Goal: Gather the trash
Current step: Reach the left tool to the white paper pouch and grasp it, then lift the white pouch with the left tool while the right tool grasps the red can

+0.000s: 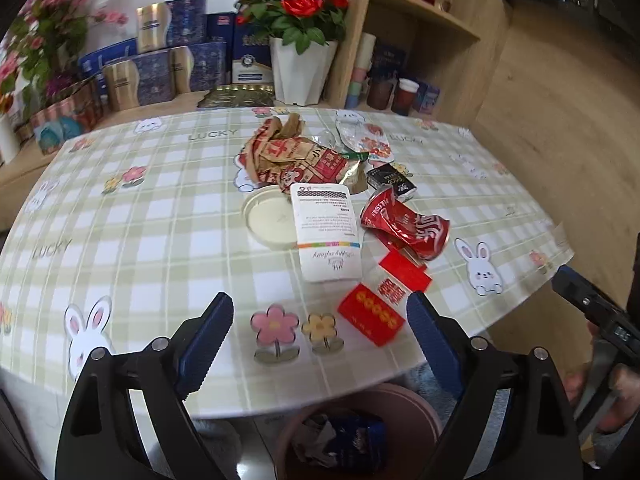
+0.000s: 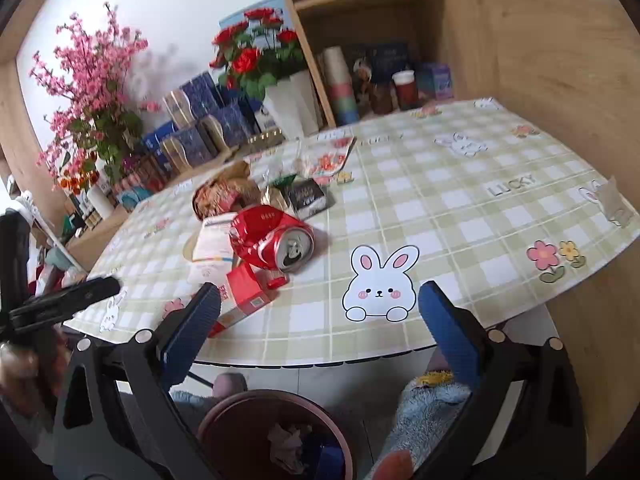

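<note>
Trash lies in a pile on the checked tablecloth (image 1: 152, 240): a crushed red can (image 1: 406, 228) (image 2: 272, 242), a white packet (image 1: 326, 230), a round white lid (image 1: 268, 218), a brown paper wrapper (image 1: 296, 158), a black carton (image 1: 390, 180) (image 2: 306, 196), and a red box (image 1: 370, 314) (image 2: 244, 296). My left gripper (image 1: 320, 320) is open and empty, above the table's near edge just short of the red box. My right gripper (image 2: 320, 312) is open and empty, near the table edge right of the red box. A brown bin (image 1: 360, 432) (image 2: 276, 436) stands below the table edge with some trash inside.
Blue gift boxes (image 1: 160, 64), a white pot of red roses (image 1: 298, 40) and pink blossom branches (image 2: 88, 92) stand behind the table. A wooden shelf (image 1: 416, 32) with cups is at the back right. A slippered foot (image 2: 424, 412) is beside the bin.
</note>
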The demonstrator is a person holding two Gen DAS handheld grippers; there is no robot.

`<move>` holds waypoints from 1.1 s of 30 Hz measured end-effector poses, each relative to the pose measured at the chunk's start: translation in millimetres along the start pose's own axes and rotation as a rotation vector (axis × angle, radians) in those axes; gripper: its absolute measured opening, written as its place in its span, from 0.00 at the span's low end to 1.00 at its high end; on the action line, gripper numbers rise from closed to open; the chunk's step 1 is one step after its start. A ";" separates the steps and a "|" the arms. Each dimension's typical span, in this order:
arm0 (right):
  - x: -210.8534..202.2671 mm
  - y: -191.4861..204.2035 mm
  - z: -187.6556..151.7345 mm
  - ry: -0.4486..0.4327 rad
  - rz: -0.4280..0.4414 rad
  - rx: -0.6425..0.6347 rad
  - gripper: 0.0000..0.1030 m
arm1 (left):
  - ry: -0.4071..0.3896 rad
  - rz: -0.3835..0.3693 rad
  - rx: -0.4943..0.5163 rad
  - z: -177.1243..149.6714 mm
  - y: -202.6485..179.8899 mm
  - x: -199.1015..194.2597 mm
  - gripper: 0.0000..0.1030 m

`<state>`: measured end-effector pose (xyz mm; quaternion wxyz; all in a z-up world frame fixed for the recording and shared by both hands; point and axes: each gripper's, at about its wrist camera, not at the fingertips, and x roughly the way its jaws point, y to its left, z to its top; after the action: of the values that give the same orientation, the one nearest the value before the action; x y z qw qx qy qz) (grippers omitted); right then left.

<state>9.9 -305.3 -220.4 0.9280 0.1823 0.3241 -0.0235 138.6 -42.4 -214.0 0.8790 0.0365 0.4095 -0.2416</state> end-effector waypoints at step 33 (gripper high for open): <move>44.0 -23.2 -4.7 0.079 -0.133 -0.077 0.95 | 0.064 0.145 0.013 62.8 -0.6 112.2 0.55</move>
<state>38.1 -322.0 -258.2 0.9171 0.1255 0.3725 -0.0656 243.9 -103.7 -255.2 0.8804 0.0796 0.4320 -0.1786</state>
